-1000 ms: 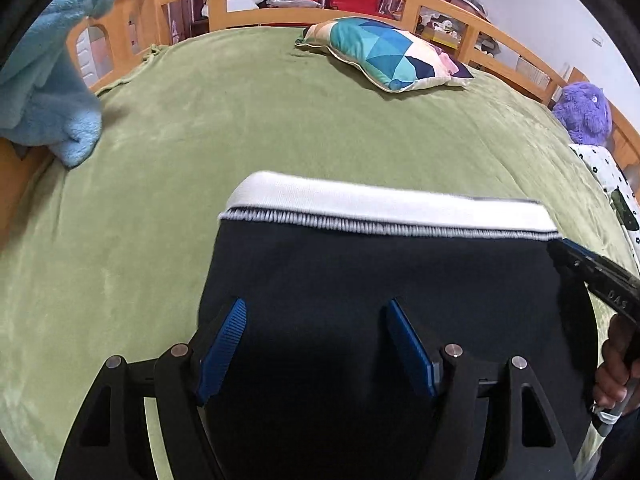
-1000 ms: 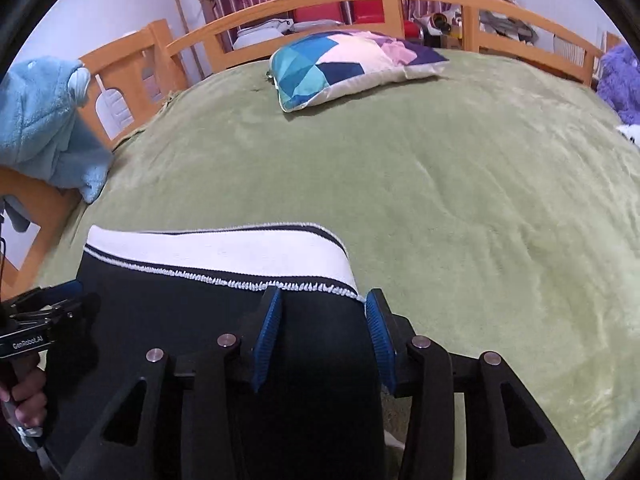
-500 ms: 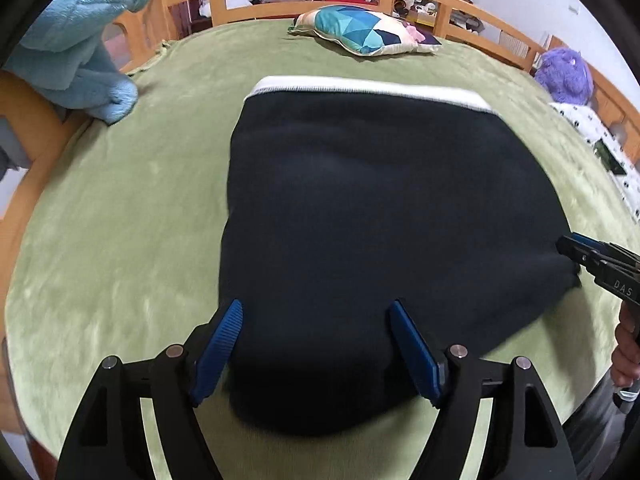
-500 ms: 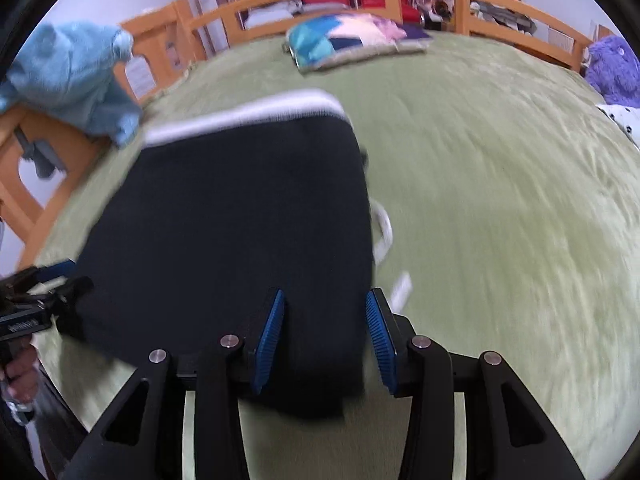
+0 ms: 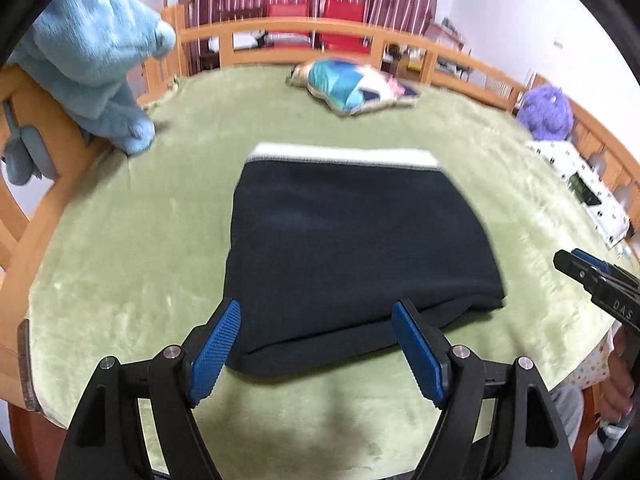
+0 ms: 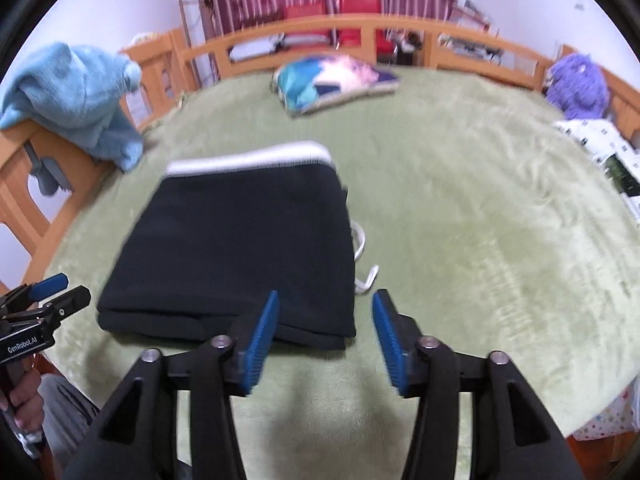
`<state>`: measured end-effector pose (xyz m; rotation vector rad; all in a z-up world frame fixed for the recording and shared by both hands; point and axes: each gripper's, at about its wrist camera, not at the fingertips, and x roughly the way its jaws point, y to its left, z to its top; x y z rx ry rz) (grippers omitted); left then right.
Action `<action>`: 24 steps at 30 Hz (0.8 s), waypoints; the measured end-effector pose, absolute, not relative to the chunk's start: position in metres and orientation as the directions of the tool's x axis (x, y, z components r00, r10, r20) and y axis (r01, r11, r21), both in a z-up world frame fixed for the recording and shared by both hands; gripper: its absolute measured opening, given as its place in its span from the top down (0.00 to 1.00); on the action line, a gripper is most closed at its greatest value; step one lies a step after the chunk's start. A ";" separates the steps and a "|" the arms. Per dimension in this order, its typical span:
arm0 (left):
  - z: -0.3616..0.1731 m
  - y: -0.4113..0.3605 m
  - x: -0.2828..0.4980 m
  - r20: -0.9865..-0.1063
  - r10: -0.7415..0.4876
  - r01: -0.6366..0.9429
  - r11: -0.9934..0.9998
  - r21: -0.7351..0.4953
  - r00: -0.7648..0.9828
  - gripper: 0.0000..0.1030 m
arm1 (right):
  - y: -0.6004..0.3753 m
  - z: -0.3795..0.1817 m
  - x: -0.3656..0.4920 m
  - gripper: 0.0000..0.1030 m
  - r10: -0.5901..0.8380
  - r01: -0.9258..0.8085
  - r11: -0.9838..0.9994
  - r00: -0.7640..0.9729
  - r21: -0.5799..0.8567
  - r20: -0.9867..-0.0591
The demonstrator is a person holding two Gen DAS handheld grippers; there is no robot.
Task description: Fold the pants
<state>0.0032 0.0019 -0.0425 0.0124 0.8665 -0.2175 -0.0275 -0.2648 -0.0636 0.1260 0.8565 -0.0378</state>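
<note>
**Nearly done: folded pants on the bed, both tongs empty**

Left wrist view: left tongs [image 5: 316,348] spread wide, holding nothing, hovering just near of the folded pants [image 5: 352,252]. Dark bundle lying flat on the green bed [image 5: 120,264], white waistband [image 5: 344,156] at the far edge, fold at the near edge. Right tongs [image 5: 576,264] visible at the right, apart from the cloth. Near right corner of the bundle bulging slightly; likely to spring open or slump if nudged by a blue pad.

Right wrist view: right tongs [image 6: 324,324] moderately open, empty, poised at the near right corner of the pants [image 6: 240,248]. White drawstring [image 6: 366,268] poking out from the right side, lying loose on the bed [image 6: 480,240]; liable to catch on a finger and drag the top layer askew. Layers at the near edge not perfectly aligned, so a careless press could shift them.

Around: blue towel [image 6: 80,96] draped over the wooden rail [image 6: 400,32] at the left, patterned pillow [image 6: 332,80] far off, purple plush [image 6: 576,84] and spotted cloth [image 6: 600,144] at the right. All well apart from the bundle, nothing obstructing.
</note>
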 end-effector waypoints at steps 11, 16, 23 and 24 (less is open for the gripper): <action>0.009 -0.003 -0.028 -0.685 -0.178 0.185 0.981 -0.064 0.706 0.12 | -0.255 0.012 -0.084 0.17 -0.090 0.153 0.988 0.734 0.034 -0.673; 0.016 -0.011 -0.043 -0.682 -0.153 0.180 0.983 -0.032 0.715 0.12 | -0.251 0.020 -0.097 0.11 -0.118 0.158 0.987 0.744 0.001 -0.658; 0.022 -0.016 -0.057 -0.665 -0.134 0.173 0.985 -0.008 0.735 0.12 | -0.252 0.028 -0.109 0.10 -0.110 0.156 0.988 0.753 0.013 -0.649; 0.023 -0.016 -0.057 -0.664 -0.132 0.170 0.985 -0.006 0.736 0.12 | -0.252 0.027 -0.110 0.10 -0.111 0.156 0.988 0.753 0.012 -0.649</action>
